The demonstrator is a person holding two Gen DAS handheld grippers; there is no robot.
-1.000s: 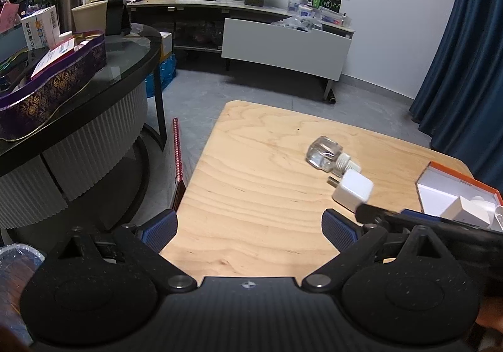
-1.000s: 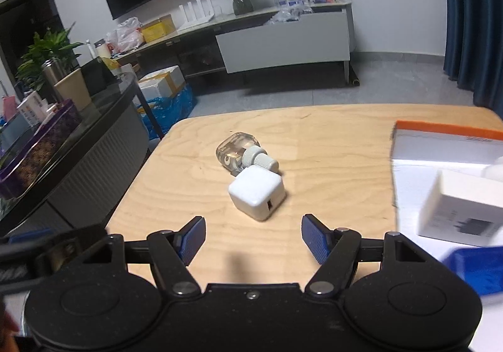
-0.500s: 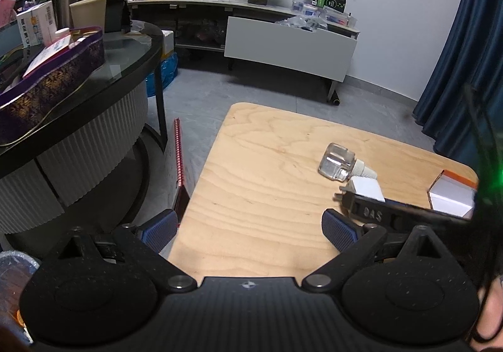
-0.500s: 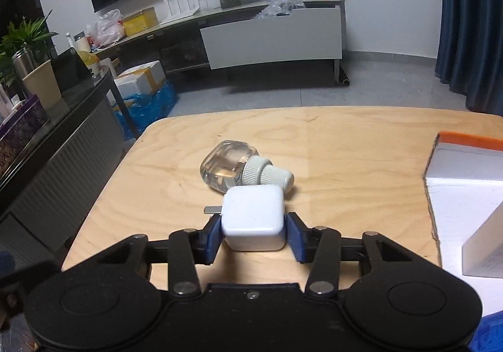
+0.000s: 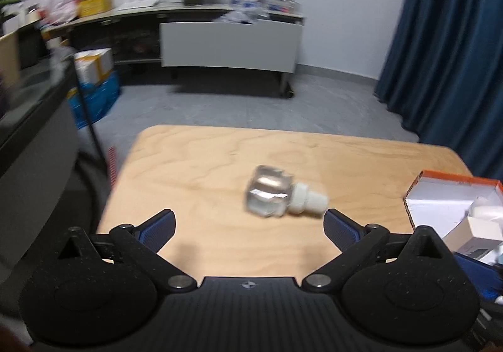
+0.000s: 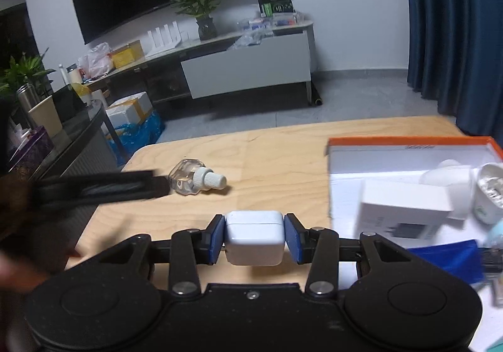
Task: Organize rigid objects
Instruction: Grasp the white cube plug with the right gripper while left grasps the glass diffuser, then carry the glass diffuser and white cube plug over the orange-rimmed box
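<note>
My right gripper (image 6: pixel 254 238) is shut on a white cube charger (image 6: pixel 254 237), held just above the wooden table (image 6: pixel 283 160). A clear glass bottle with a white screw cap (image 6: pixel 196 180) lies on its side on the table. In the left wrist view the same bottle (image 5: pixel 279 196) lies just ahead of my left gripper (image 5: pixel 248 229), which is open and holds nothing. The left gripper's dark fingers (image 6: pixel 103 187) reach in from the left in the right wrist view, beside the bottle. An orange-rimmed white box (image 6: pixel 408 160) holding several white items sits at the right.
The table's left edge (image 5: pixel 116 194) drops to a grey floor. A dark round table (image 6: pixel 69 144) with clutter stands at the left. A low TV cabinet (image 6: pixel 248 69) and blue curtains (image 5: pixel 449 47) lie beyond. A blue item (image 6: pixel 446 260) lies near the box.
My right gripper closed on the white charger and lifted it toward the box. My left gripper swung toward the bottle, which now lies just ahead of its fingers.
</note>
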